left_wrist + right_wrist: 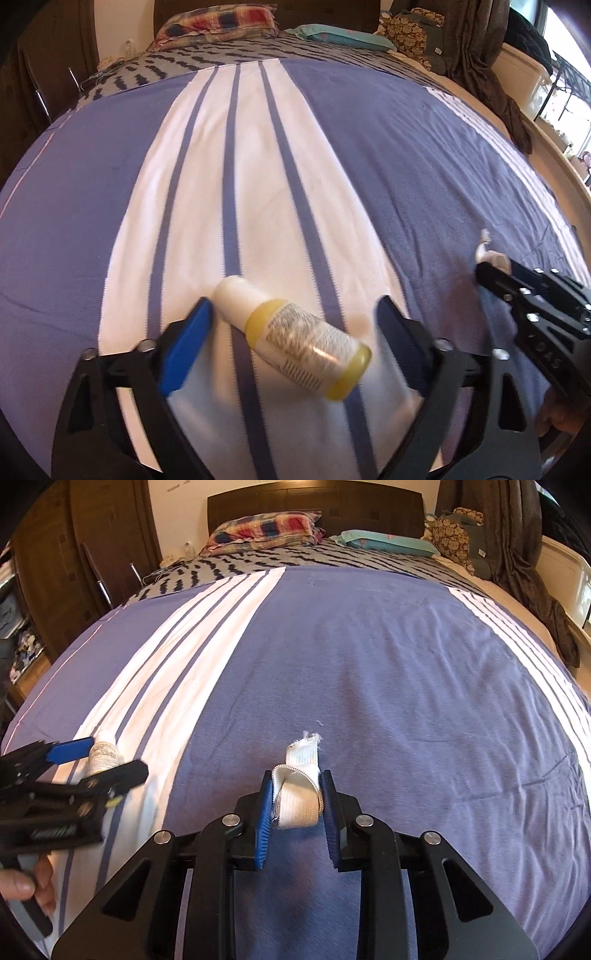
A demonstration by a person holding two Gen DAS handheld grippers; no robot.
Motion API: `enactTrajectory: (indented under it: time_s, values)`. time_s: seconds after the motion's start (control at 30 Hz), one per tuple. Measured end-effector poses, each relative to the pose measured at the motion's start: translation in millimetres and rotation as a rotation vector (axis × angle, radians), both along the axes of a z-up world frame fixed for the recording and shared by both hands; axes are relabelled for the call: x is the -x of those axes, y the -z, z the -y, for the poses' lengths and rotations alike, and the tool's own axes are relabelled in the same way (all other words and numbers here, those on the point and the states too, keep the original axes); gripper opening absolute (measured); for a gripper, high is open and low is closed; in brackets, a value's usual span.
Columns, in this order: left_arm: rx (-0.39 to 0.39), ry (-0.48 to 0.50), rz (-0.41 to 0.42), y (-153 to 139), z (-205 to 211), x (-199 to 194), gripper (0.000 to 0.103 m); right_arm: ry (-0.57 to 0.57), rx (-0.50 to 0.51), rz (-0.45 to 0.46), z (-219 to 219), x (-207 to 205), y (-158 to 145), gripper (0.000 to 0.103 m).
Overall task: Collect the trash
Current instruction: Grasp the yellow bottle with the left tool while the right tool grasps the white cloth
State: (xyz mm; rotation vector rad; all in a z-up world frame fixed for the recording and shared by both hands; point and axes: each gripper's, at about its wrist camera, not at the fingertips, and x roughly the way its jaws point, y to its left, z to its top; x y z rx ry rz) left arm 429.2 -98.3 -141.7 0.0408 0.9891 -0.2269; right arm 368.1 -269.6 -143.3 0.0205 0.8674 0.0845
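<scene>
While two grippers work, one bottle (291, 338), one bandage (299, 790)

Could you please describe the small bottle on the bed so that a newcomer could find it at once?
On the bed's striped blue-and-white cover, look on the white band. The bottle lies on its side there, between the open left hand-held gripper's fingers: white cap, yellow bands, printed label.

Both wrist views low over bed (369, 147)
</scene>
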Motion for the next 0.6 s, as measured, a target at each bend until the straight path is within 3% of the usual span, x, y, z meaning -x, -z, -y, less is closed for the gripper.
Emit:
enactTrajectory:
  time_s: [0.2, 0.43, 0.47, 0.5, 0.6]
  values:
    - [0.007, -0.007, -0.008, 1, -16, 13, 0.044, -0.009, -0.003, 0.002, 0, 10, 0, 0.026]
    - [-0.002, -0.012, -0.012, 2, -29, 48, 0.047, -0.057, -0.011, -0.003, -17, 36, -5, 0.026]
    - [0.005, -0.017, -0.013, 2, -31, 53, 0.045, -0.061, -0.011, -0.002, -19, 39, -6, 0.026]
    - [0.004, -0.021, -0.01, 2, -33, 57, 0.038, -0.066, -0.011, -0.001, -22, 43, -8, 0.026]
    - [0.013, -0.016, -0.002, -1, -37, 75, 0.034, -0.081, -0.006, 0.01, -31, 58, -17, 0.026]
